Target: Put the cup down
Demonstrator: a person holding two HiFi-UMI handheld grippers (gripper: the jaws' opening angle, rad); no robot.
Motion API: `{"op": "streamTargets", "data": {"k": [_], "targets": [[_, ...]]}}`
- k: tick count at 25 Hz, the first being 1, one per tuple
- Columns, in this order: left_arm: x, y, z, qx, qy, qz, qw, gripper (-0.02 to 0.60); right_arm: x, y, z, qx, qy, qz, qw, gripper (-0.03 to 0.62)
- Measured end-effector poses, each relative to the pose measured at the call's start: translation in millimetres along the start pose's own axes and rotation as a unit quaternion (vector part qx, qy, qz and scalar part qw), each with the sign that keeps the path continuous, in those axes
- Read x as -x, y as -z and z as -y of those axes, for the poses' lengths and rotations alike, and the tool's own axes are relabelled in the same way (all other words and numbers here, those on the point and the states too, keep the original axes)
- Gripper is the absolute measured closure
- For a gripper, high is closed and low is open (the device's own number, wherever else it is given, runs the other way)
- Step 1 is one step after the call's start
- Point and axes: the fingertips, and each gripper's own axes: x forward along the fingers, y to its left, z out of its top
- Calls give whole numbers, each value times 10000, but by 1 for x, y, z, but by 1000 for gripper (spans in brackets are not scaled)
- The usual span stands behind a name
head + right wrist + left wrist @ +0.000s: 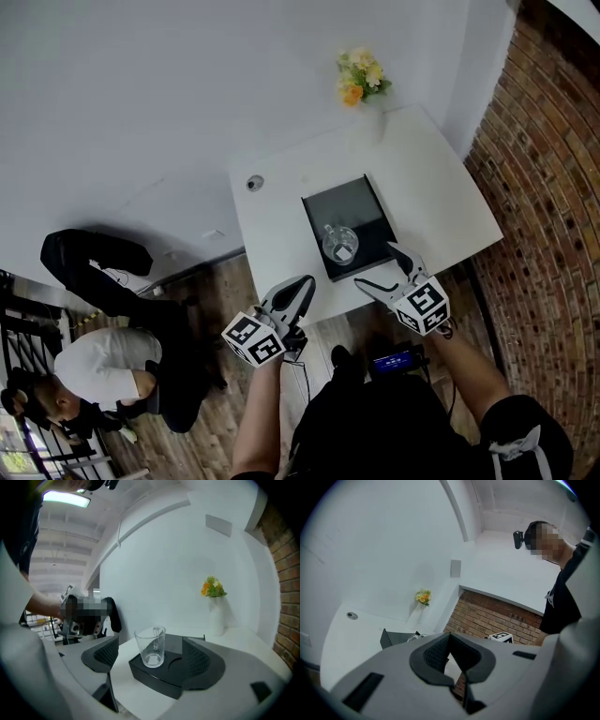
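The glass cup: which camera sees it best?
The right gripper view: the cup stands close and upright on the black tray. The head view shows it small, from above. The left gripper view almost hides it.

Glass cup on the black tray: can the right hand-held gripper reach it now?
Probably yes. The right hand-held gripper is open, the cup stands upright ahead of its jaws, near the edge of the tray, nothing between.
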Motion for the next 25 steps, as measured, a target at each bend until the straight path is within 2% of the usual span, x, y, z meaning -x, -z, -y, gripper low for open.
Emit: {"op": "streamTargets", "data": {"k": [1, 4, 5, 8, 10, 15, 18, 25], "targets": [[-1, -1, 1, -2, 12, 19, 10000, 574, 6, -11, 0, -173, -101, 95, 9998, 172], [-5, -3, 5, -18, 62, 61, 10000, 574, 23, -45, 0, -730, -351, 509, 9954, 403], [-6, -4, 7, -35, 88, 66, 9999, 574, 29, -55, 2, -855, -369, 633, 9936, 458], [-12, -4, 15, -105, 201, 65, 9997, 575, 40, -76, 10, -1125, -348, 867, 9893, 539], [-15, -5, 21, -140, 297, 84, 9994, 574, 45, -83, 13, -1238, -408, 904, 9873, 568], [-16, -8, 31, -99, 400, 305, 9987, 575, 43, -81, 0, -697, -646, 470, 9944, 580], [-18, -4, 37, -90, 459, 311, 9984, 574, 39, -77, -9, -830, -860, 410, 9920, 582], [-18, -3, 33, -48, 411, 278, 9988, 574, 28, -71, -7, -1370, -910, 499, 9851, 582]]}}
